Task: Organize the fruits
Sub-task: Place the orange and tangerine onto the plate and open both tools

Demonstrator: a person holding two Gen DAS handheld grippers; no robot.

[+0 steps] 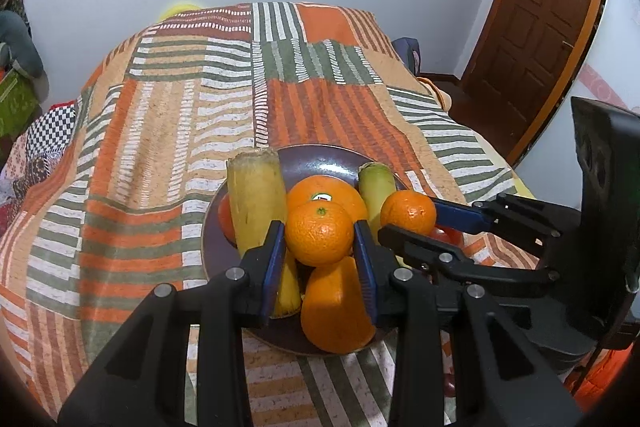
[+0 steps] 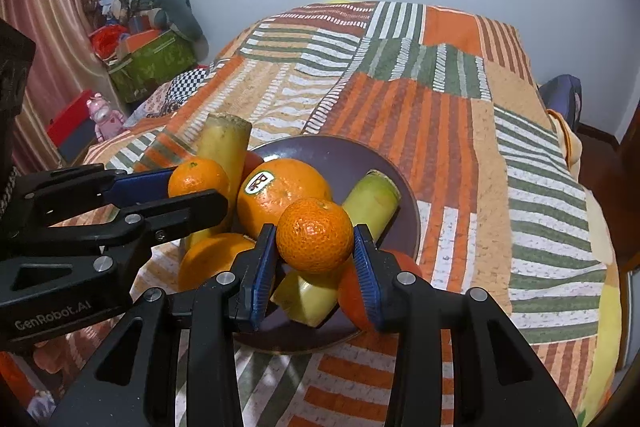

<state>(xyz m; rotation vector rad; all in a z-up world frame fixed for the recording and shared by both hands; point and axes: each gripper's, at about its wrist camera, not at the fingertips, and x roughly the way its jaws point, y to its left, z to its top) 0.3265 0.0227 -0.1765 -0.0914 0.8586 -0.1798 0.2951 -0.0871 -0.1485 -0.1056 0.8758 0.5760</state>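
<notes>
left gripper (image 1: 320,251) fingers pinch a glossy mandarin (image 1: 319,233); right gripper (image 2: 315,259) fingers pinch a dimpled mandarin (image 2: 315,235).

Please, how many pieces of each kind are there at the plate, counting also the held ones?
small mandarins: 2
large oranges: 2
yellow-green stalk pieces: 2
red fruits, partly hidden: 2
Total: 8
</notes>
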